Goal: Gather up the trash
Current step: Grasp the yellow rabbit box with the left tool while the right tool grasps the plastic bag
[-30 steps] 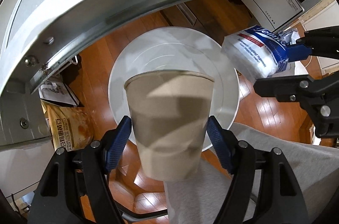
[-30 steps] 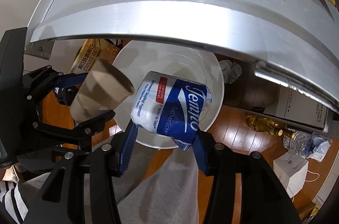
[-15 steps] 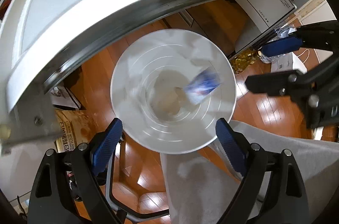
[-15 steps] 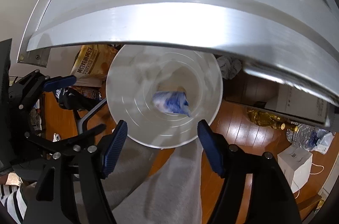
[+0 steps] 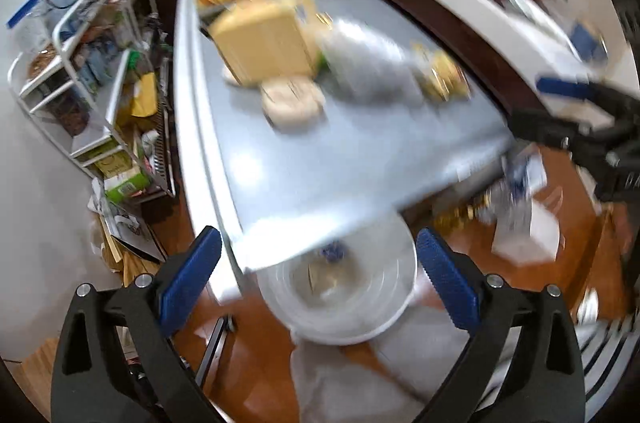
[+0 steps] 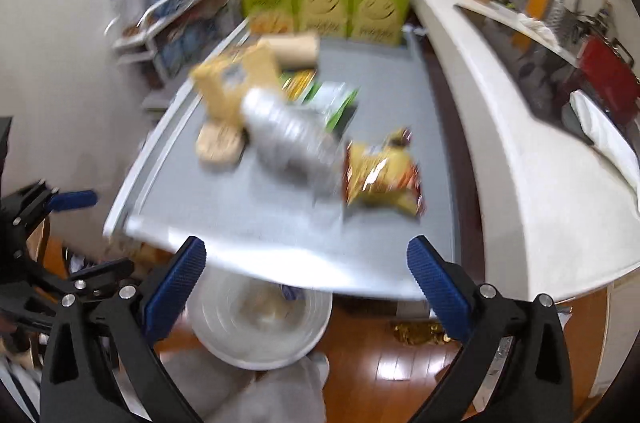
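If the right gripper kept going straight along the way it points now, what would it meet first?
Probably the near edge of the grey table, which crosses between the open right gripper fingers; the white bin sits lower beyond. Blur leaves depth uncertain.

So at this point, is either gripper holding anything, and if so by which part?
Nothing is held. The left gripper and the right gripper both stand wide open, with only air between the pads; their jaws have just been opening. The white bin sits below.
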Demonstrator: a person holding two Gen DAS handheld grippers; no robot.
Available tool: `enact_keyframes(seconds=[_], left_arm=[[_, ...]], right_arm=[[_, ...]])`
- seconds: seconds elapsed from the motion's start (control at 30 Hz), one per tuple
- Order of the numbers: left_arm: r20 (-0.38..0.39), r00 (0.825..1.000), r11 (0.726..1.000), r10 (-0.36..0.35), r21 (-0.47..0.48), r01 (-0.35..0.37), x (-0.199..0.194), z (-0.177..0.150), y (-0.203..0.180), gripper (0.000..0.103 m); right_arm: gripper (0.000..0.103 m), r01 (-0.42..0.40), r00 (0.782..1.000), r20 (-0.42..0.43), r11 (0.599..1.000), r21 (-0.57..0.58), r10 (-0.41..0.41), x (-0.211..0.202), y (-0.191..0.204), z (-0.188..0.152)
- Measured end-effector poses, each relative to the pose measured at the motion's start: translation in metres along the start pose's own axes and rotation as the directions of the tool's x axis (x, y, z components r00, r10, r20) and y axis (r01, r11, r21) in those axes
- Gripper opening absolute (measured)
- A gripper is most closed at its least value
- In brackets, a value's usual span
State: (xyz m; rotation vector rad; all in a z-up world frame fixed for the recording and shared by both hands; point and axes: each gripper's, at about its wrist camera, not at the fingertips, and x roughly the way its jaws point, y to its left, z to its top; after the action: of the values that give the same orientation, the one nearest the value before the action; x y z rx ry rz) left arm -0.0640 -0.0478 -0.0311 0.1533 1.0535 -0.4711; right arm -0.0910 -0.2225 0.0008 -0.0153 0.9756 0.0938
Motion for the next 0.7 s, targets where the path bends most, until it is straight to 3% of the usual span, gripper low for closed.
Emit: enact_keyframes(seconds=[0.13,0.27,0.43,0.7], left_arm=[[0.079,0.995,0.996,0.065,-0.074,-0.059,-0.004,0.037,0.015,0.099],[0.122,0.988,0.989,0.098,-0.121,-0.083,0.008,0.077,0.025,0.099],[0.090,0.992,0.986,0.089,-0.150,-0.075,0.036,0.121,0.036,0.099],[-0.014,1.000,0.999,0.019,-0.032,-0.020,0.080,0.157,0.043,0.099]], right_arm=[[0.099,-0.037,0.999,-0.027,0.997,0.072,0.039,0.019,-0.015,0.028],[0.099,-0.084,0.996,-0.039,0.996,0.033,0.086,0.035,-0.025,0.044],[0.099,-0.120,0.991,-0.066,0.991,-0.064,0.116,0.051,-0.030,0.055],[0.099,-0.166,0.983,-0.091,0.984,-0.071,0.159,0.063,-0.030,0.067]])
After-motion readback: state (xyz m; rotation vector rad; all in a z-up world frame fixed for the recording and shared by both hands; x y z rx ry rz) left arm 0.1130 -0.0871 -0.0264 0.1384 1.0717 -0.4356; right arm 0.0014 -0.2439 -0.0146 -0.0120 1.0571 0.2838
